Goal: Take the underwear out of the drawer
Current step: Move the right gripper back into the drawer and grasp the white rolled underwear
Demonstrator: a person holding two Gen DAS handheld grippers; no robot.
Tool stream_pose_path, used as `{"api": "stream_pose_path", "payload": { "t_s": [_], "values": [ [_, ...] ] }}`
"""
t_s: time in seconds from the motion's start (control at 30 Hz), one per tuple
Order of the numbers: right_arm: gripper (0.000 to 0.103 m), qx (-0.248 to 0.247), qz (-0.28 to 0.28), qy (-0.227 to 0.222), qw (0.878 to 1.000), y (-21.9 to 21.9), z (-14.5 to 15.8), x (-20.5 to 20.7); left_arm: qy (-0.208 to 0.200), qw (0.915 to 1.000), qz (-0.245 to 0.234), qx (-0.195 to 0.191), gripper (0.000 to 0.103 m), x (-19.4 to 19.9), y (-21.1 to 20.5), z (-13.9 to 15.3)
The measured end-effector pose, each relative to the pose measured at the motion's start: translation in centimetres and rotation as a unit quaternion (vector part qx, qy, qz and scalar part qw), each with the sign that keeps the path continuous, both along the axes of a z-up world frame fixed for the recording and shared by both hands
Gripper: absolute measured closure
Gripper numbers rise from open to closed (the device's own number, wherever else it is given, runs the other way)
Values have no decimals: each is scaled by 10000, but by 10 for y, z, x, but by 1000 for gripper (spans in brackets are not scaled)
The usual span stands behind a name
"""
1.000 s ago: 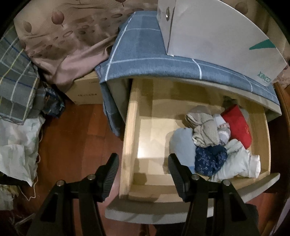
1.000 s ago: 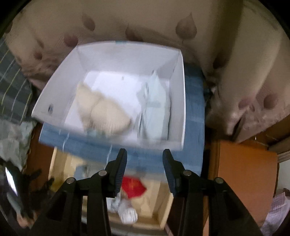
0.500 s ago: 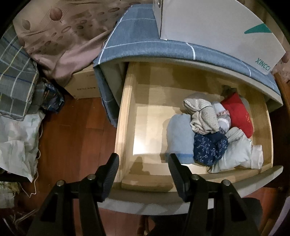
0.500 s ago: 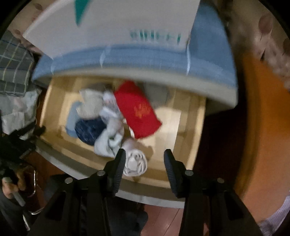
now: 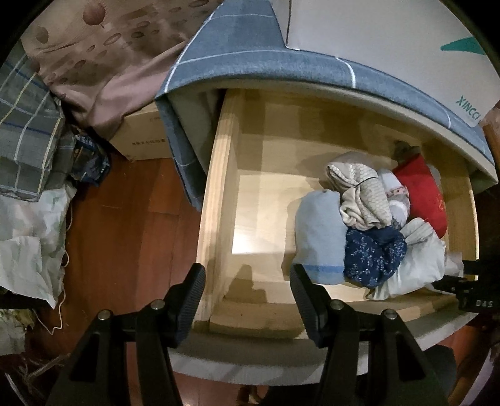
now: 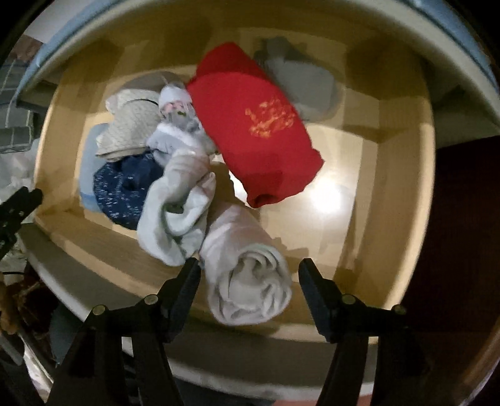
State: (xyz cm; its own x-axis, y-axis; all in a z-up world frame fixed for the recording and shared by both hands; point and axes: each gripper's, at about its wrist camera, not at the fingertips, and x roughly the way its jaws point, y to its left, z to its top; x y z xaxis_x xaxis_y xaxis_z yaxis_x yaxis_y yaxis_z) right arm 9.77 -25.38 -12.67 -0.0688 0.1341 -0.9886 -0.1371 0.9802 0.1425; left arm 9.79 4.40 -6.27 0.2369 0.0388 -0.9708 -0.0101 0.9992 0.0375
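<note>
The wooden drawer (image 5: 218,200) (image 6: 384,200) is pulled out. Rolled underwear lies in it: a red roll (image 6: 256,137) (image 5: 422,193), a white roll (image 6: 247,281) (image 5: 415,265), a navy patterned one (image 5: 372,253) (image 6: 122,187), a light blue one (image 5: 318,234) and a beige one (image 5: 359,193) (image 6: 131,131). My right gripper (image 6: 248,281) points straight down into the drawer and its jaws are opening. The white roll lies between them and the pads do not press on it. My left gripper (image 5: 248,284) hangs open over the drawer's front left corner, holding nothing.
A blue checked cloth (image 5: 237,59) covers the cabinet top, with a white box (image 5: 375,28) on it. Left of the drawer are a cardboard box (image 5: 140,137), a brown patterned curtain (image 5: 103,56), plaid fabric (image 5: 28,140) and white bags (image 5: 28,234) on the wooden floor (image 5: 125,243).
My right gripper swung down from the white box on top into the drawer and spread its jaws around the white roll. The left gripper stayed over the drawer's front corner.
</note>
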Motion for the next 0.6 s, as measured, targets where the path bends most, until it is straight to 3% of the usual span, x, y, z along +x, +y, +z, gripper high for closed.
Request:
{"api": "stream_pose_path", "payload": {
  "t_s": [0.1,0.17,0.27,0.6],
  "values": [
    [43,57,-33,6,10000,5,-10,0,26,10000,9,-11,45,3,-2,-2],
    [55,152,-47,-20,9999,7,-13,-2,62,10000,37,-56,45,5,-3,-3],
    [59,-52,0,-160,9999,9,-12,-6,100,9999,19,-98,45,8,-6,-5],
    [60,-847,-300,-363,9953,-32,-14,-18,292,9989,11,-363,45,21,-17,-17]
  ]
}}
